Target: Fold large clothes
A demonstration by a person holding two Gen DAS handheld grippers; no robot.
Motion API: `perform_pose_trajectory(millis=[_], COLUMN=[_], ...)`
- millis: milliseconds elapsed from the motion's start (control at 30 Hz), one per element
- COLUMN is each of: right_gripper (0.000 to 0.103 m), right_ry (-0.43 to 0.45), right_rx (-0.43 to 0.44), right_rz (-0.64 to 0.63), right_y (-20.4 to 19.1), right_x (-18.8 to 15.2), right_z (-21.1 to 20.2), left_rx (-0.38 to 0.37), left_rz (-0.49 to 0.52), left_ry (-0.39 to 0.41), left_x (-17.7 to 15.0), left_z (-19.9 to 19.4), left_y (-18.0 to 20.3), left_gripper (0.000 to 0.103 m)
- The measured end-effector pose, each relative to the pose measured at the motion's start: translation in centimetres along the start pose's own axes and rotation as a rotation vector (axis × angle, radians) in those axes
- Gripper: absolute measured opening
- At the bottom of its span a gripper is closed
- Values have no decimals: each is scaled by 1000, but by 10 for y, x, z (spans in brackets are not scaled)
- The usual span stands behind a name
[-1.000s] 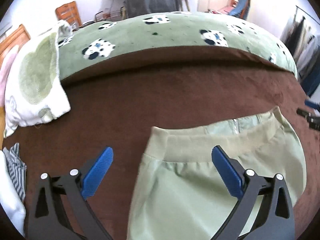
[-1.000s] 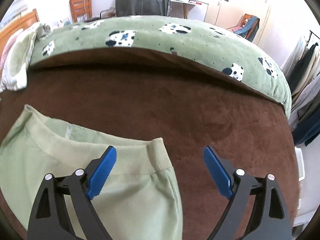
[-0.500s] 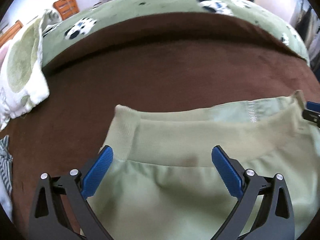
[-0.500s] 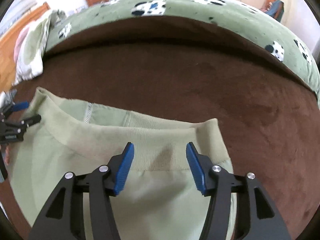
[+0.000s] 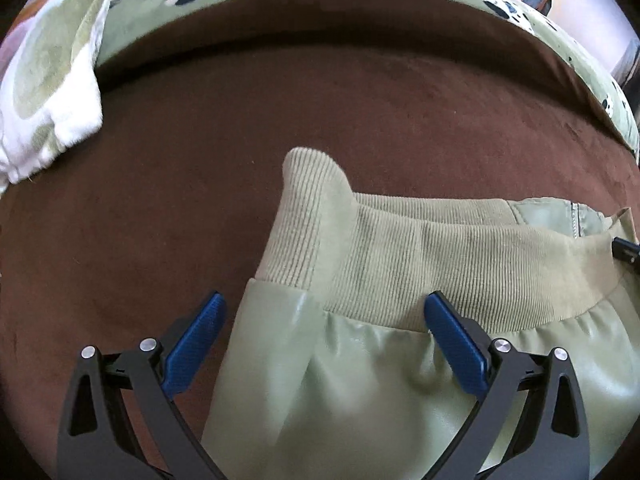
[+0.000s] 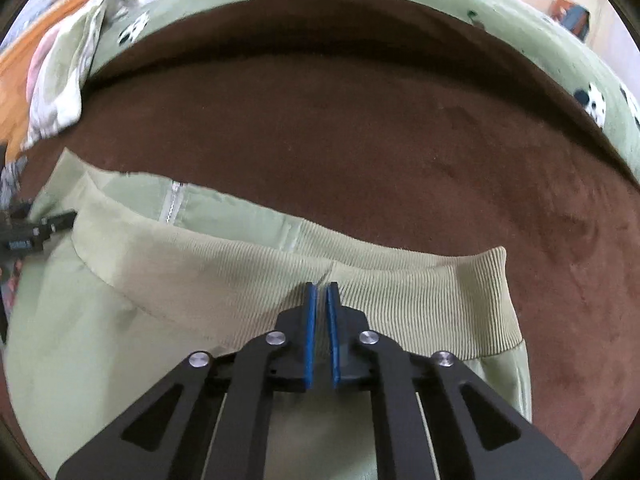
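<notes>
So, right tool (image 6: 322, 300): clamped on pale green jacket's ribbed hem (image 6: 400, 292), ready to lift.
Left tool (image 5: 324, 320): apart, straddling hem corner (image 5: 312, 208), unpinched.

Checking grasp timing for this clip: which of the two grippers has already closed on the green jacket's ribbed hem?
The right gripper: its blue pads are pinched together on the ribbed hem. The left gripper stands wide open, straddling the green jacket at its corner.
</notes>
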State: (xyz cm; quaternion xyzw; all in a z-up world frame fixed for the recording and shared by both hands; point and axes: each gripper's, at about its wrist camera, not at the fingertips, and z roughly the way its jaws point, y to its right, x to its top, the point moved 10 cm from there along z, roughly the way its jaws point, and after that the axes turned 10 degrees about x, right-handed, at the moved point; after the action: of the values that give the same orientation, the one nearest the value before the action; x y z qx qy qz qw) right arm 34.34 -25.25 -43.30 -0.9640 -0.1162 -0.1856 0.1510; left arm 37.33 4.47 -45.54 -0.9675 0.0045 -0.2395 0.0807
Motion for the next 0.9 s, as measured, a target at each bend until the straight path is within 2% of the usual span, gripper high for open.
perform_pose_trajectory(millis=[300, 533, 633, 700, 767, 900], right_gripper=[5, 6, 21, 48, 51, 56], right_ry=[-19, -15, 4, 41, 71, 94], right_rx=[-75, -103, -119, -119, -119, -140], right_rz=[6, -20, -34, -31, -24, 34], right_y=[17, 14, 9, 3, -1, -6], right_x=[21, 20, 20, 19, 12, -33], right_z=[18, 23, 9, -13, -37, -89], left_rx=[43, 24, 25, -4, -23, -43], left_rz=[4, -24, -40, -42, -43, -10], left_ry=[6, 2, -6, 5, 9, 5], left_x=[10, 9, 8, 7, 2, -29], left_z=[15, 17, -5, -27, -51, -98], left_y=[-1, -5, -9, -9, -8, 4], left_gripper=[98, 97, 97, 96, 96, 97])
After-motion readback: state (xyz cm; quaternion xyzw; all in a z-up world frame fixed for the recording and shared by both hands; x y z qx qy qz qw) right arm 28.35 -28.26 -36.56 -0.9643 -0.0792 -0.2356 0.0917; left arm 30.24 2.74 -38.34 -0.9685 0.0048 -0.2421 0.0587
